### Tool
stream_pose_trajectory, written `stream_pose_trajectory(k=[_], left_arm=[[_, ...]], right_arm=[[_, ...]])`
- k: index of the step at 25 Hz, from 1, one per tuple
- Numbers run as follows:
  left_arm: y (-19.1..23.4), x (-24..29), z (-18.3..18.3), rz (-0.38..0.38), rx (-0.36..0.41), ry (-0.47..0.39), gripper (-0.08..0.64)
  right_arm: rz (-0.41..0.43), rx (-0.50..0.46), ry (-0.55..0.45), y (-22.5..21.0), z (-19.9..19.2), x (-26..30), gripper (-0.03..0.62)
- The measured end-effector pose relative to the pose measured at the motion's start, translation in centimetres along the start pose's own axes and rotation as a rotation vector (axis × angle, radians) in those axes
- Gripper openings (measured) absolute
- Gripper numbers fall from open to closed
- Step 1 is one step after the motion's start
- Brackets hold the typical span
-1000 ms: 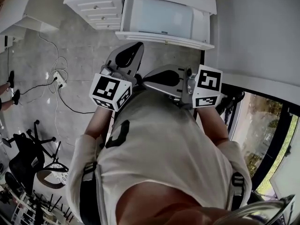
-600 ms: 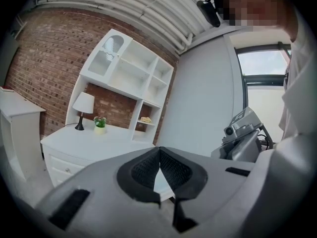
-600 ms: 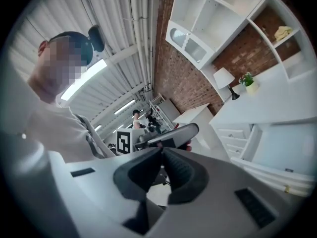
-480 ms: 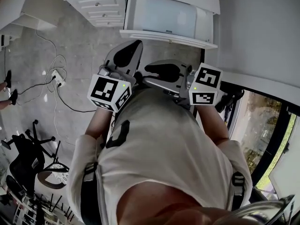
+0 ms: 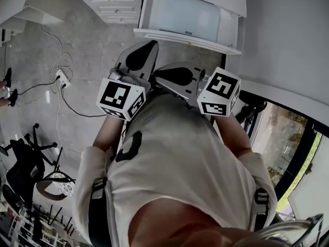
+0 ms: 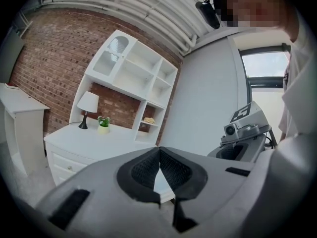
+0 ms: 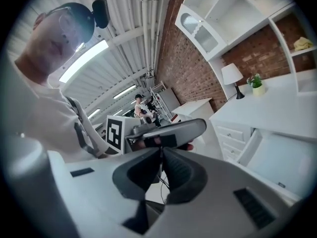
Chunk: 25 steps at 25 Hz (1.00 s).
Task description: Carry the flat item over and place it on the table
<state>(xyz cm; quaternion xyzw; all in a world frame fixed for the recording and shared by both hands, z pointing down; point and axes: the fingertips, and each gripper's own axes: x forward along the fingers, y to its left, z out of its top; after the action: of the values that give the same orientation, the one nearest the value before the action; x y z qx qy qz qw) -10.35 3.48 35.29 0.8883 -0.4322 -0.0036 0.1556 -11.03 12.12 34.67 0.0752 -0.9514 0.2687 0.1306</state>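
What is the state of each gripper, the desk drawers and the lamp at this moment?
left gripper, shut, nothing between its jaws.
right gripper, jaws have just been closing, now shut, nothing between them.
large drawer, pulled out.
small drawers, closed.
lamp, upright, seems unlit.

There are two white tables, a wide table [image 6: 94,145] and a narrow table [image 6: 20,105], and one shelf unit [image 6: 133,73]. On the wide one stand one lamp [image 6: 88,104] and one potted plant [image 6: 103,125]. On the floor [image 5: 87,45] are one black office chair [image 5: 23,169] and one power strip [image 5: 62,77].
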Motion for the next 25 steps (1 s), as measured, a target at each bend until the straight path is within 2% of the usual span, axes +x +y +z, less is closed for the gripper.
stream_pose_trajectory(k=[7,17,22,25], left_arm=[[0.3,2.7,0.5,0.049,0.015,0.018,0.020],[-0.7,10.4,1.5,0.062,0.056,0.089,0.020],[-1.3,14.4,1.6,0.079,0.079,0.132,0.020],[-1.3,16.1,1.5,0.114,0.100,0.160,0.020]], right_arm=[[0.067,0.008,-0.016,-2.4,1.2,-1.8,0.011],[0.203,-0.001,-0.095,-6.8,3.9,-7.5,0.009],[0.200,0.056,-0.144,-10.4,4.9,-11.3,0.009],[0.203,0.106,-0.180,-12.7,5.2,-14.1,0.009]])
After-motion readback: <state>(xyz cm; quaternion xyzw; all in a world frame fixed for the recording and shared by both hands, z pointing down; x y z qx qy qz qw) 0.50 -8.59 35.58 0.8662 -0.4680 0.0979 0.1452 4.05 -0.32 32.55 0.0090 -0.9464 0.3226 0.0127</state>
